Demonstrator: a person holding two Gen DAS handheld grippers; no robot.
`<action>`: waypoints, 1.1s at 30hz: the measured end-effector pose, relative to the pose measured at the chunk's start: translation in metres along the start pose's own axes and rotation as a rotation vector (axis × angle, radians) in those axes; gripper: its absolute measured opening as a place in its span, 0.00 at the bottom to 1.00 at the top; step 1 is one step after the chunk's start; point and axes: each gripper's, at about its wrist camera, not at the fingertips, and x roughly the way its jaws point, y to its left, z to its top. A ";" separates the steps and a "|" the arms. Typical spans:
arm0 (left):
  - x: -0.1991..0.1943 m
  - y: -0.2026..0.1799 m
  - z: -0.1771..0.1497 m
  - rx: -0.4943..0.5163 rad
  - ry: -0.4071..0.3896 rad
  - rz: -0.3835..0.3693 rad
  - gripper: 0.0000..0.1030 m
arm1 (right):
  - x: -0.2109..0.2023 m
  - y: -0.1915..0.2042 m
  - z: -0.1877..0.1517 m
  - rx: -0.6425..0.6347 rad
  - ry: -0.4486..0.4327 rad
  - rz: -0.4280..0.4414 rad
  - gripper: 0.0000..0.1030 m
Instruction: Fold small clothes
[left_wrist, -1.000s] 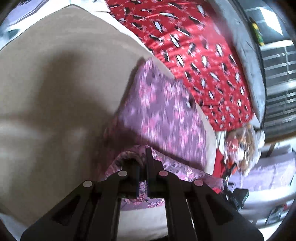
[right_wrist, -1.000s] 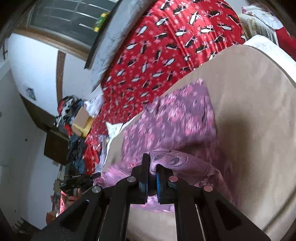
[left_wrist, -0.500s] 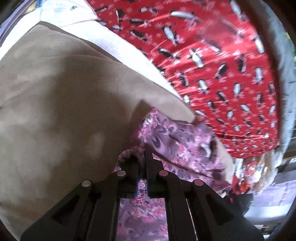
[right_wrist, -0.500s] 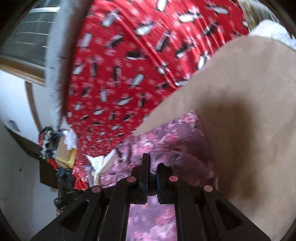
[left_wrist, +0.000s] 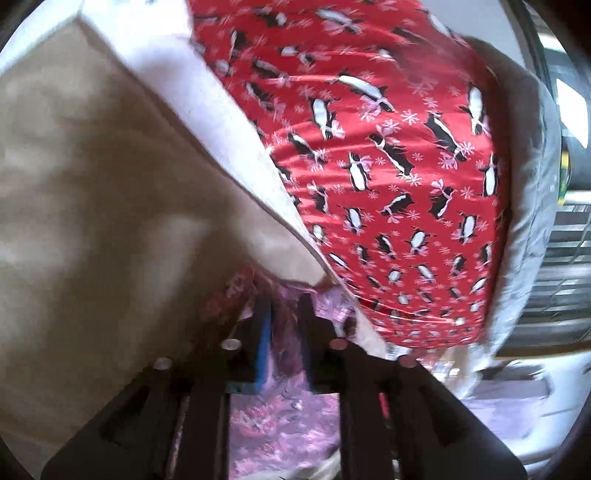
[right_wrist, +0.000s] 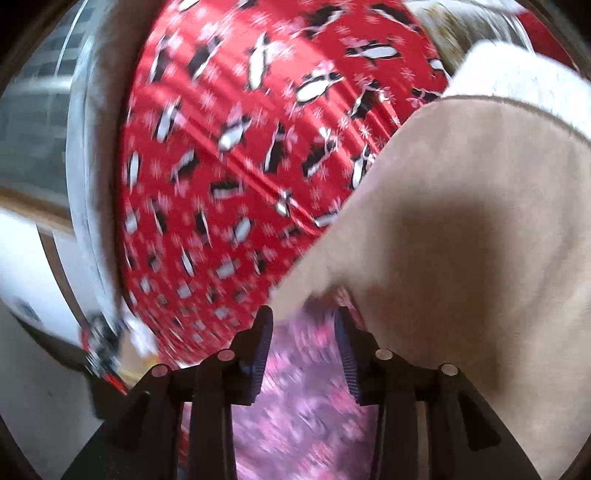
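Note:
A small purple and pink patterned garment (left_wrist: 280, 424) lies on a tan blanket (left_wrist: 92, 221), under and between my fingers. My left gripper (left_wrist: 284, 314) stands low over the garment's far edge with its jaws a little apart and no cloth pinched between them. In the right wrist view the same garment (right_wrist: 303, 406) lies beneath my right gripper (right_wrist: 303, 321), whose jaws stand wide apart and hold nothing. The tan blanket (right_wrist: 480, 240) fills the right of that view. Both views are blurred by motion.
A red cloth with penguins (left_wrist: 388, 166) covers the surface beyond the tan blanket and shows in the right wrist view (right_wrist: 229, 166) too. A grey padded edge (left_wrist: 532, 221) runs along its far side. Cluttered items (right_wrist: 107, 354) lie at the left, off the bed.
Both grippers were shut on the purple garment and carried it forward toward the blanket's far edge. Now both have opened and let the cloth go, the right one wider.

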 end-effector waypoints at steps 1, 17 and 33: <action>-0.007 -0.004 -0.001 0.038 -0.035 0.030 0.32 | 0.000 0.003 -0.005 -0.035 0.020 -0.023 0.38; 0.067 0.001 -0.067 0.414 0.063 0.396 0.55 | 0.052 0.038 -0.017 -0.334 0.059 -0.191 0.05; 0.000 0.057 -0.139 0.350 0.099 0.184 0.56 | -0.024 -0.029 -0.069 -0.145 0.158 -0.104 0.49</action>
